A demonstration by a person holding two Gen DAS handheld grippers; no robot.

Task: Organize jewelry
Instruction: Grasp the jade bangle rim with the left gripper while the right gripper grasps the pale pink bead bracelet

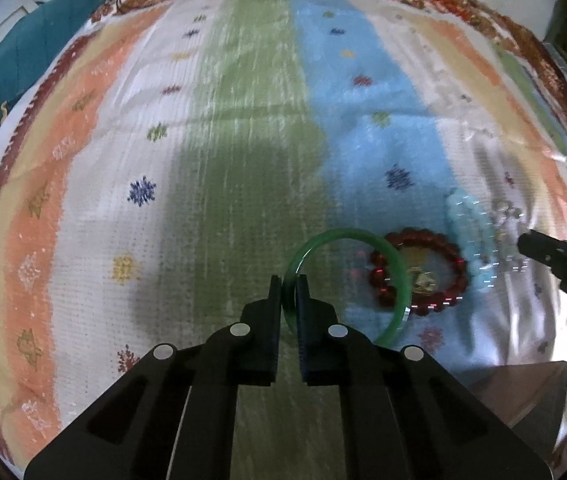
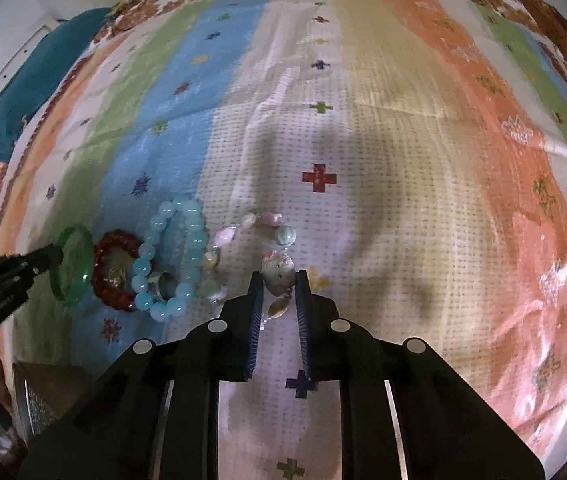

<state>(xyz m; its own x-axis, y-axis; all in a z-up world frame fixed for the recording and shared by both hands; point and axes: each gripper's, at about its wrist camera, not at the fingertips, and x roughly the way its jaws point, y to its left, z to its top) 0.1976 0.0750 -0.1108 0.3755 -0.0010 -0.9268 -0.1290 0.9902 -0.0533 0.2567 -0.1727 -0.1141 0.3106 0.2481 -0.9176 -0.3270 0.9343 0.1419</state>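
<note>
My left gripper (image 1: 288, 285) is shut on the rim of a green bangle (image 1: 397, 264), which lies on a striped cloth (image 1: 203, 160). Right of the bangle lie a dark red bead bracelet (image 1: 419, 270) and a light blue bead bracelet (image 1: 469, 236). In the right wrist view my right gripper (image 2: 279, 280) is shut on a large pale bead of a pastel bead bracelet (image 2: 243, 228). To its left lie the light blue bracelet (image 2: 171, 252) with a ring (image 2: 163, 282) inside it, the red bracelet (image 2: 117, 270) and the green bangle (image 2: 75, 264), held by the left gripper (image 2: 53, 258).
The colourful striped cloth (image 2: 403, 160) covers the whole surface, with a patterned red border at its far edge. A teal cushion (image 1: 11, 64) lies beyond the far left corner. A brown box corner (image 1: 523, 392) sits at the near right in the left wrist view.
</note>
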